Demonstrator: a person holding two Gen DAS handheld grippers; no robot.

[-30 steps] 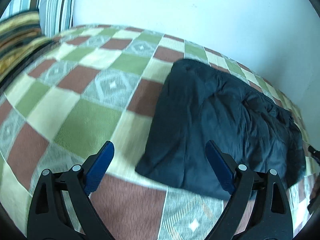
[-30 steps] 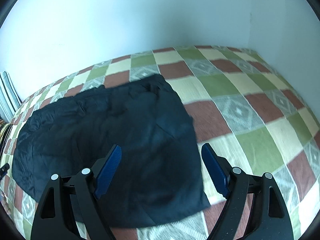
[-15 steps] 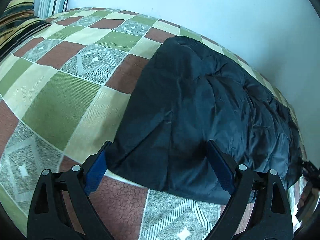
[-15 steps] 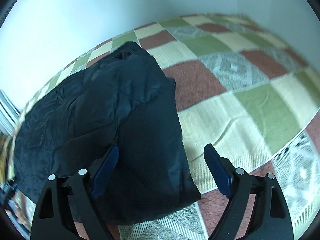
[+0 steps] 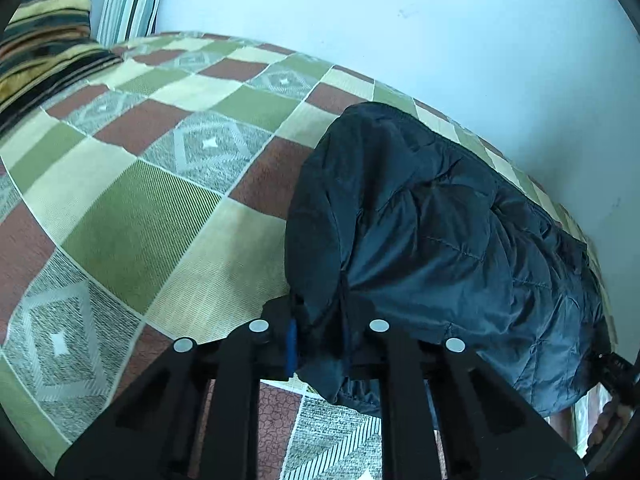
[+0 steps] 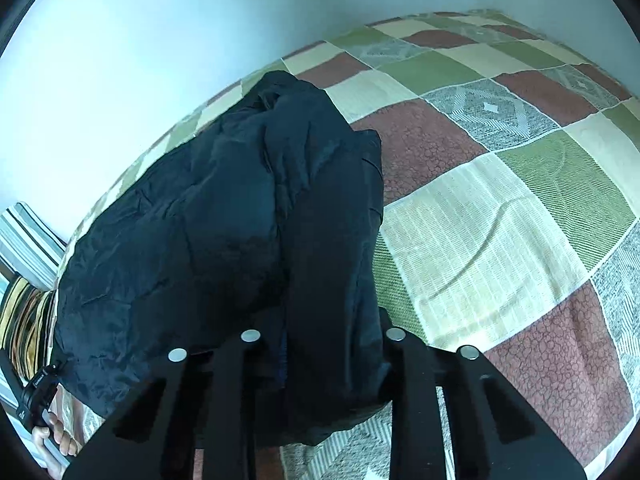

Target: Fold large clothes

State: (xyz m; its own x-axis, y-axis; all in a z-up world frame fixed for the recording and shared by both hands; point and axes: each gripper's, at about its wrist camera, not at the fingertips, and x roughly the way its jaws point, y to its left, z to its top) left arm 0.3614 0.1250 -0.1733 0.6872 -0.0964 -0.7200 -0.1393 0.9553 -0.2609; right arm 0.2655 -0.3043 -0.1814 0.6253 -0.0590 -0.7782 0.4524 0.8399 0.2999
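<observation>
A dark navy quilted jacket lies folded on a checkered bedspread. My left gripper is shut on the jacket's near left corner, and the fabric bunches up between its fingers. In the right wrist view the same jacket fills the left half. My right gripper is shut on its near right corner, with cloth draped over the fingers. Both held corners are lifted slightly off the bedspread. The fingertips of both grippers are hidden by fabric.
Striped pillows lie at the far left end of the bed. A pale wall runs along the bed's far side. A hand holding the other gripper shows at the lower left of the right wrist view.
Both grippers went from open over the jacket's near edge to shut on its near corners. The gripped edge has bunched and risen off the bedspread.
</observation>
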